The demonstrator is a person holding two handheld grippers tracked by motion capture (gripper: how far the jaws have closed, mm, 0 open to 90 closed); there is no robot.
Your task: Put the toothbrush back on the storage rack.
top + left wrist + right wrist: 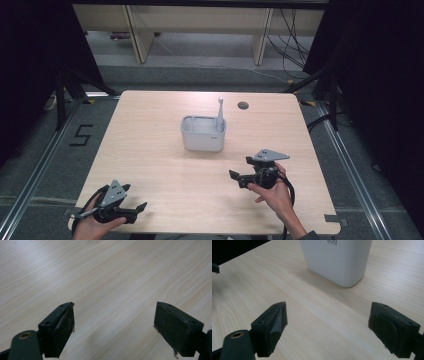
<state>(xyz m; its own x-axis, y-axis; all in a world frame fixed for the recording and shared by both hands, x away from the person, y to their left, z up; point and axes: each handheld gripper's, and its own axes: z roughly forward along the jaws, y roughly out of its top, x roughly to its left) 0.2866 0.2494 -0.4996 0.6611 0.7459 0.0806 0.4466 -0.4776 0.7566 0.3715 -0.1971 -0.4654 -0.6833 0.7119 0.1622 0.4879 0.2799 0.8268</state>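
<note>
- My right gripper [239, 176] sits over the near right part of the counter [165, 165], its fingers [270, 327] spread wide with bare wood between them and nothing held.
- Ahead of those fingers, near but not touching, stands the white holder [338, 260]; in the right gripper view its lower wall and one rounded corner rise just beyond the gap, a little toward the right finger.
- From the high view the holder [202, 135] stands around the middle of the counter, upright, open at the top, beyond and to the left of my right gripper.
- A white toothbrush [220, 114] stands in the holder's right end, head up, leaning slightly; I take it for a toothbrush, though it is small and soft in this view.
- My left gripper [134, 209] rests at the near left edge of the counter, well apart from the holder.
- Its fingers [61, 331] are also wide open and hold nothing; between and ahead of them lies plain wood grain.
- A hand [272, 195] wraps the right gripper from behind; the other hand [92, 222] grips the left one at the counter's edge.
</note>
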